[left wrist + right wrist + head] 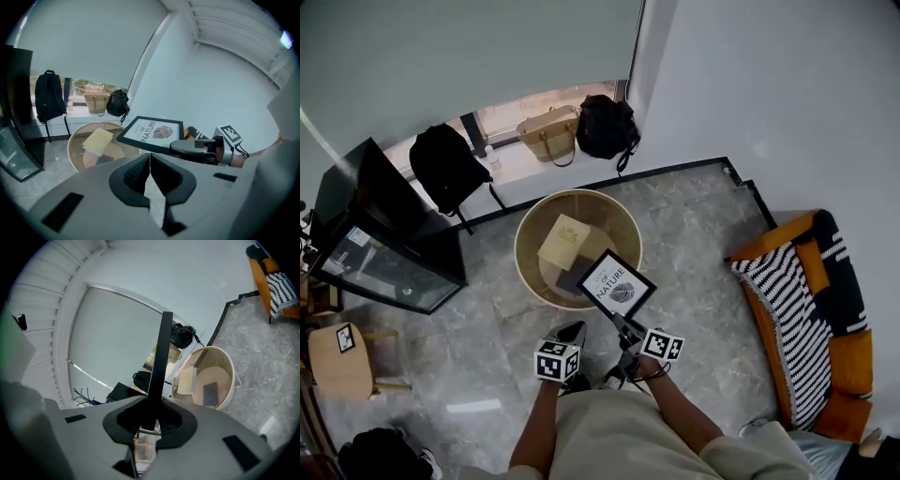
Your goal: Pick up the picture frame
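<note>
The picture frame [617, 287] is black with a white print of a leaf and lettering. It hangs above the near rim of a round tan basket [530, 232]. My right gripper [624, 325] is shut on the frame's near edge. In the right gripper view the frame [160, 357] stands edge-on, rising from between the closed jaws [149, 422]. My left gripper [575, 332] is just left of the right one, and it is shut and holds nothing. The left gripper view shows its pads [150, 161] meeting, with the frame [152, 132] and the right gripper [199, 148] ahead.
Inside the basket lie a tan book [562, 242] and a dark flat item [572, 275]. A black backpack [445, 167], a straw bag [549, 134] and a black bag [605, 126] line the window. A glass cabinet [380, 253] and a wooden stool [342, 359] stand left, an orange sofa [811, 323] right.
</note>
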### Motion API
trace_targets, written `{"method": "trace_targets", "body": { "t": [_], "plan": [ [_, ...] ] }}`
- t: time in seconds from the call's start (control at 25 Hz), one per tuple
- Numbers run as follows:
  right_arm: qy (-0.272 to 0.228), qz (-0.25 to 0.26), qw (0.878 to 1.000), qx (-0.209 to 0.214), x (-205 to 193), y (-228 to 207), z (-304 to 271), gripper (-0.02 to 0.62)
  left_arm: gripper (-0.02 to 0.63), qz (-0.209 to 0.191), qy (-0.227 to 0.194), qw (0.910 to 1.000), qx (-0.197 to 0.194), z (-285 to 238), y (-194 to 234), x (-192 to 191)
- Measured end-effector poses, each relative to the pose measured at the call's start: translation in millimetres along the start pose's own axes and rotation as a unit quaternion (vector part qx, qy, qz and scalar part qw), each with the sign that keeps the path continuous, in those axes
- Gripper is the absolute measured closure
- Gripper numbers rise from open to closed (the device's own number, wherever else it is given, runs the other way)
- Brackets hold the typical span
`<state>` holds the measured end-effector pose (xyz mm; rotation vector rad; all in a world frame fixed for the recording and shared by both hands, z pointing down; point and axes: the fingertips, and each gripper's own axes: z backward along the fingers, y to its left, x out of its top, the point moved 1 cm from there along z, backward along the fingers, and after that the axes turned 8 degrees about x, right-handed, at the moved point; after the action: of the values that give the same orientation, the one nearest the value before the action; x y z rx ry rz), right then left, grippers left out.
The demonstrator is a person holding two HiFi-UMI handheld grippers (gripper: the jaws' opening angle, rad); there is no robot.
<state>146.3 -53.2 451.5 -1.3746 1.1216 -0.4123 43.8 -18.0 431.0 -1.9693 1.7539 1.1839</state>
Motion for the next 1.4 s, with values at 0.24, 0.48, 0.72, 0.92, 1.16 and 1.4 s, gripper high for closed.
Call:
{"method": "trace_targets", "body": {
  "t": [0.24, 0.48, 0.72, 0.92, 1.16, 1.4],
  "plan": [
    [0.002, 0.008, 1.0, 0.01, 4.6, 6.7, 4.1, 0.511, 0.584, -0.009, -0.001, 1.0, 0.003, 0.4, -0.8, 4.7],
    [0.011, 0.008, 1.0, 0.022, -2.5, 9.6, 1.5, 0.511, 0.584, -0.013, -0.015, 0.9995, 0.025, 4.8, 8.4, 8.1],
    [0.011, 0.009, 1.0, 0.027, -1.9, 10.6, 1.4, 0.511, 0.584, -0.014, -0.016, 0.9993, 0.029, 3.3, 9.2, 5.9],
    [0.015, 0.012, 0.999, 0.027, -4.2, 11.0, 2.7, 0.511, 0.584, -0.022, -0.023, 0.999, 0.031, 2.5, 7.2, 8.3],
    [0.025, 0.016, 0.999, 0.029, -8.0, 13.2, 1.0, 0.511, 0.584, -0.023, -0.018, 0.9993, 0.024, 1.8, 4.1, 5.2],
    [0.028, 0.012, 0.999, 0.029, -10.7, 13.1, 0.7, 0.511, 0.584, -0.022, -0.012, 0.9995, 0.019, 0.5, 3.0, 1.8]
  ]
}}
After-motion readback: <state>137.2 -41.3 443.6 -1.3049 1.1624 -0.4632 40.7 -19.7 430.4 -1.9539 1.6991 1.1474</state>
